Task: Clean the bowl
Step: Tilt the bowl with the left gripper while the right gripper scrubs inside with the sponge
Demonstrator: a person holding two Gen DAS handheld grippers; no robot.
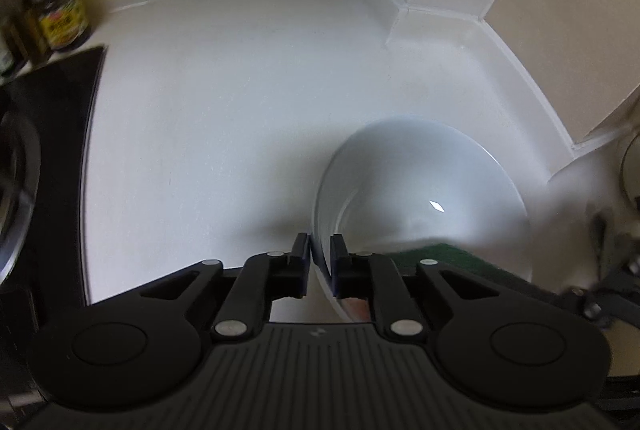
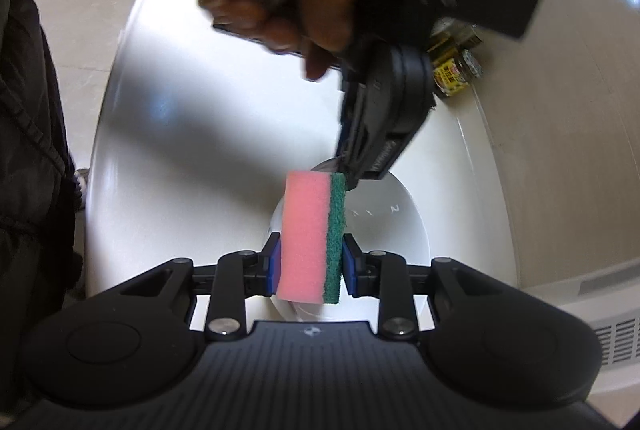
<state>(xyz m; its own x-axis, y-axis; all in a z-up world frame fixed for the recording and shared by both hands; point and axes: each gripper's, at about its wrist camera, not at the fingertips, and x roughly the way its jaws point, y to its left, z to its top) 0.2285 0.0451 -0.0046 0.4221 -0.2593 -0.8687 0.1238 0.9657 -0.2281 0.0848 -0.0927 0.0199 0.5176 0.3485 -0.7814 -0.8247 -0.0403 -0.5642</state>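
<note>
A white bowl (image 1: pixel 420 185) is tilted on its side above the white counter. My left gripper (image 1: pixel 320 254) is shut on the bowl's rim. In the right wrist view the bowl (image 2: pixel 384 230) shows its underside, with the left gripper (image 2: pixel 348 177) clamped on its far rim. My right gripper (image 2: pixel 308 266) is shut on a pink sponge with a green scouring side (image 2: pixel 312 238), held upright against the bowl. The sponge's green edge (image 1: pixel 452 258) shows blurred at the bowl's lower rim in the left wrist view.
White counter (image 1: pixel 224 117) with walls behind. Jars with yellow labels (image 1: pixel 60 13) stand at the back left, also in the right wrist view (image 2: pixel 456 69). A black cooktop (image 1: pixel 56 133) lies at the left. A person's dark jacket (image 2: pixel 28 133) is at the left edge.
</note>
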